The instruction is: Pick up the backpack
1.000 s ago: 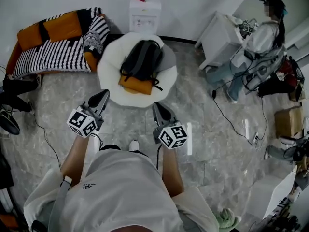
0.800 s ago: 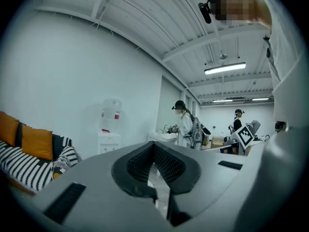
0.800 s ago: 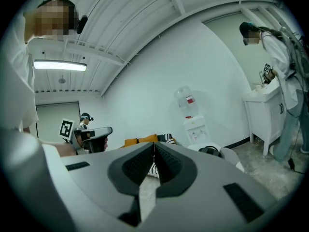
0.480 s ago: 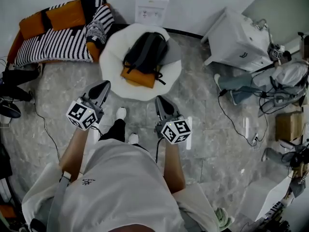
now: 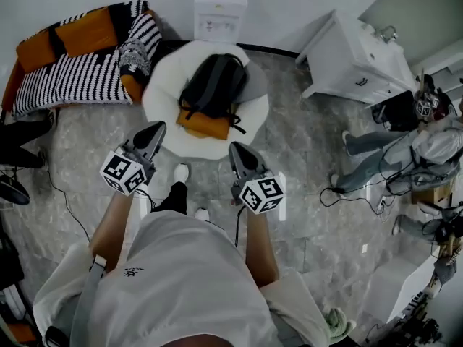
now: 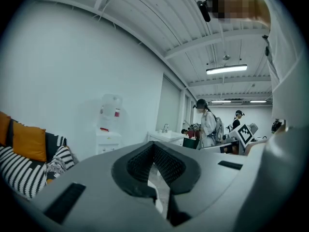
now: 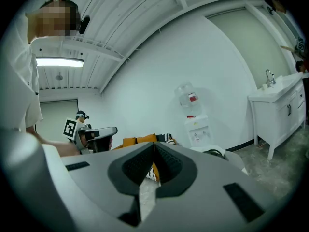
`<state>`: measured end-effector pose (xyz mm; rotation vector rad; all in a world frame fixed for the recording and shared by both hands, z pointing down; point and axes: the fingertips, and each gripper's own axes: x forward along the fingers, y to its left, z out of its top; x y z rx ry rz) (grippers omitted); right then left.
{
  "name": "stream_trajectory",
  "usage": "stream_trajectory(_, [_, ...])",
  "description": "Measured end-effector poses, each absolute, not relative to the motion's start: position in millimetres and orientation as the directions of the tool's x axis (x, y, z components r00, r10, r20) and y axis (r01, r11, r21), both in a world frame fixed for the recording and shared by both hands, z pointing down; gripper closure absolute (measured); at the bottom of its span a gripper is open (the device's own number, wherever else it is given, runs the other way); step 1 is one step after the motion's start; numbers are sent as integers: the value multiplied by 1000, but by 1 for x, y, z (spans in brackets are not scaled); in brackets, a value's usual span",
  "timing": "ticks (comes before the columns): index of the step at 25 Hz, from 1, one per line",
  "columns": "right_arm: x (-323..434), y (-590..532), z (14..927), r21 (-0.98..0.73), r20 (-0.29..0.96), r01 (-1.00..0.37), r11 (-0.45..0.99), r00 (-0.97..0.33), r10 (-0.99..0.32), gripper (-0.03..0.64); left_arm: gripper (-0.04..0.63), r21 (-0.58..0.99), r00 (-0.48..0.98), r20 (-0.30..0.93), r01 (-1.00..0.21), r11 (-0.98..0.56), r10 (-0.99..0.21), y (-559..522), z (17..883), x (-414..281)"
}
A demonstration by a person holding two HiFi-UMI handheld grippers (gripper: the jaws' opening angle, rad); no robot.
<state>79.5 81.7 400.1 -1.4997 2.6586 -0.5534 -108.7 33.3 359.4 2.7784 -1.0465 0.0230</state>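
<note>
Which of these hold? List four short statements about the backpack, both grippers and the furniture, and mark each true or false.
1. The backpack lies on the white round chair. True.
2. The left gripper is shut on the backpack. False: its jaws are together on nothing, and the backpack lies untouched.
3. The right gripper has its jaws together with nothing between them. True.
4. The water dispenser stands right of the sink cabinet. False: in the head view it stands left of the cabinet, at the wall behind the chair.
</note>
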Motion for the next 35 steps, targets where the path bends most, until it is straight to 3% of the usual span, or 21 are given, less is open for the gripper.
stream_trajectory(18, [78, -70, 399, -304, 170, -894, 329, -391, -904, 611, 594, 183, 834, 131, -551, -814, -536, -137, 387, -103])
stream_trajectory(27, [82, -103, 411, -341, 196, -909, 241, -319, -927, 611, 594, 231, 888, 142, -460, -857, -438, -179, 408, -95])
stream_trajectory(35, [83, -118, 425, -359, 221, -902, 241, -333, -917, 611, 594, 231, 901, 165, -431, -872, -402, -193, 427, -83])
